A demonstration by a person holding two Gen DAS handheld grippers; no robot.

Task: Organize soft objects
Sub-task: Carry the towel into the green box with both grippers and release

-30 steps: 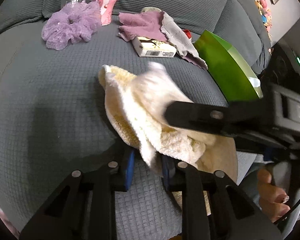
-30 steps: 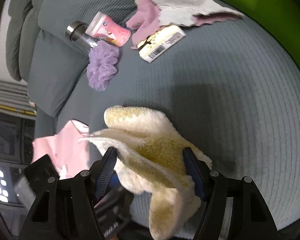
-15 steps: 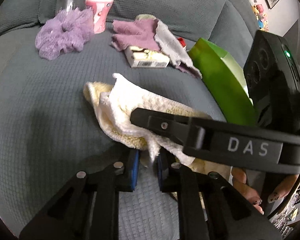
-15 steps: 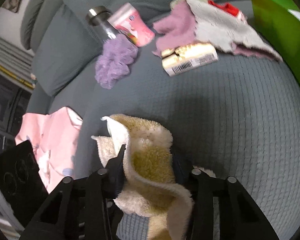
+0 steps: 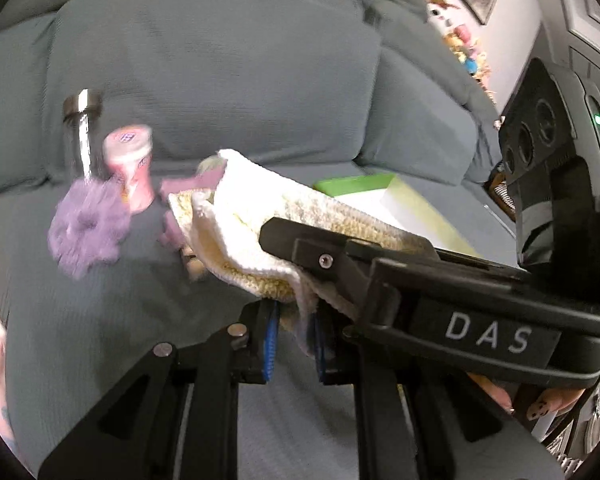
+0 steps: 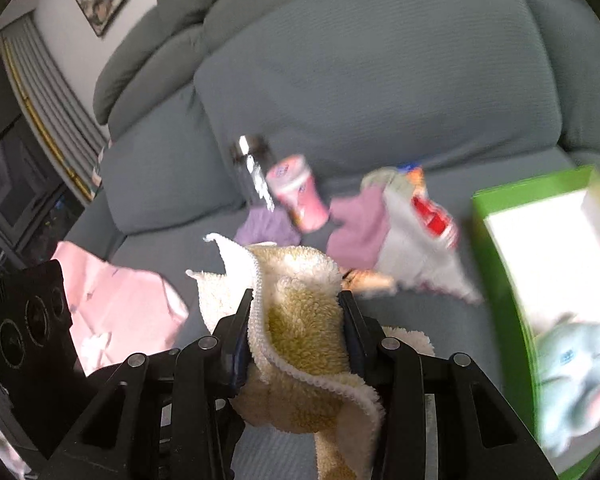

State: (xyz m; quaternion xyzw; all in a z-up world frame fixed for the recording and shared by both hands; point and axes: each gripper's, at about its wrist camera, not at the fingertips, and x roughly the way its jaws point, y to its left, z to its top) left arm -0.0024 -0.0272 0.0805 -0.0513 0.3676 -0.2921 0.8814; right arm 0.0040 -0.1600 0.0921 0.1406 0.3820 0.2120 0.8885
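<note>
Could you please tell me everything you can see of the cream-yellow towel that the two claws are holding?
The towel is a soft, fluffy terry cloth, cream to pale yellow, with a white stitched hem. It is crumpled and folded, hanging in loose folds above the grey sofa seat. The right claw pinches a thick bunch of it; the left claw is shut on a thin edge. One end droops below the right claw. Only the two claws visibly touch it.

Soft, even indoor light with faint shadows — both fisheye views bend and darken at the rims; motion blur smears the purple scrunchie (image 5: 86, 228), pink cup (image 6: 298, 192) and green box (image 6: 548, 280) — its white inside glares
</note>
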